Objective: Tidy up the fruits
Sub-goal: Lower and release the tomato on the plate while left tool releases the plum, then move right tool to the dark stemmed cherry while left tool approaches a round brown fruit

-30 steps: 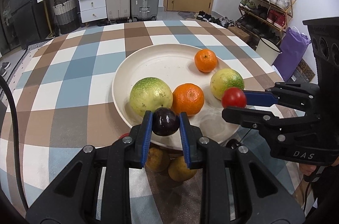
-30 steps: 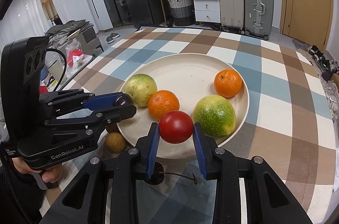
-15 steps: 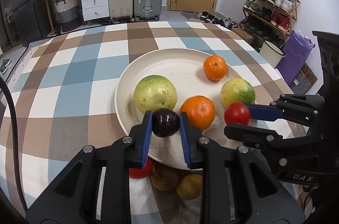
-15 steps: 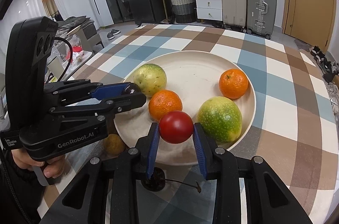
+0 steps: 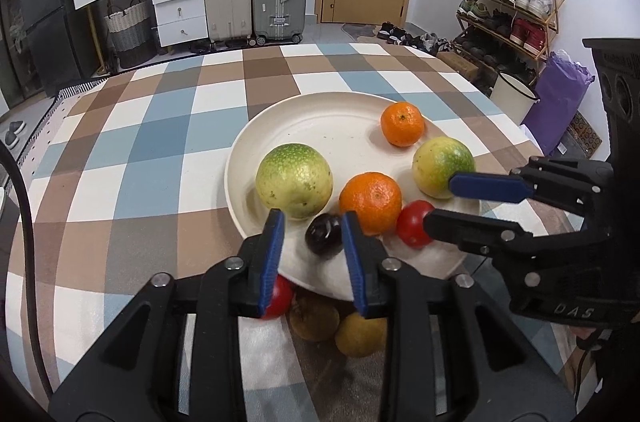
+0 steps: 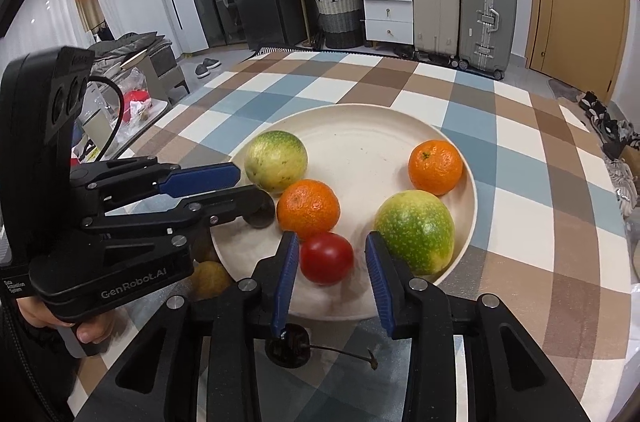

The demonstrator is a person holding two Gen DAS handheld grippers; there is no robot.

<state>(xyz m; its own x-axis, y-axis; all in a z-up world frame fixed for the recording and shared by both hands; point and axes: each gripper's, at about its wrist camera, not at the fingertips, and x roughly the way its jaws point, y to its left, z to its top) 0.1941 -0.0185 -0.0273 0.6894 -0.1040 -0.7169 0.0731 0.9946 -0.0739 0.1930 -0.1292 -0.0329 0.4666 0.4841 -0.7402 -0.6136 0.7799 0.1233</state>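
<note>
Both grippers are parked at the near edge of the cream plate (image 5: 256,142), and both are spread open with fruit sitting loose between the blue pads. In the left wrist view, the left gripper (image 5: 313,236) has its jaws parted around a dark plum (image 5: 323,239), which is resting on the plate closer to the right-hand pad, with a clear gap on the other side. Just ahead of those fingertips a big green-yellow citrus (image 5: 294,180) is seen, and an orange mandarin (image 5: 370,197) is right beside it, touching or nearly touching the plum. In the right wrist view, the right gripper (image 6: 333,256) is spread as well, and a red tomato (image 6: 327,257) is set down on the plate between the pads, close to the left one and well clear of the right. A second green citrus (image 6: 416,230) is found just past the right fingertip, and a second mandarin (image 6: 435,166) is further out toward the plate's far side. Under the left gripper's fingers, off the plate on the checked tablecloth (image 5: 120,158), another red fruit (image 5: 279,296) and two brownish-yellow fruits (image 5: 338,326) are tucked against the rim. Below the right gripper a dark stemmed fruit (image 6: 289,346) is lying on the cloth, partly hidden by the finger.
</note>
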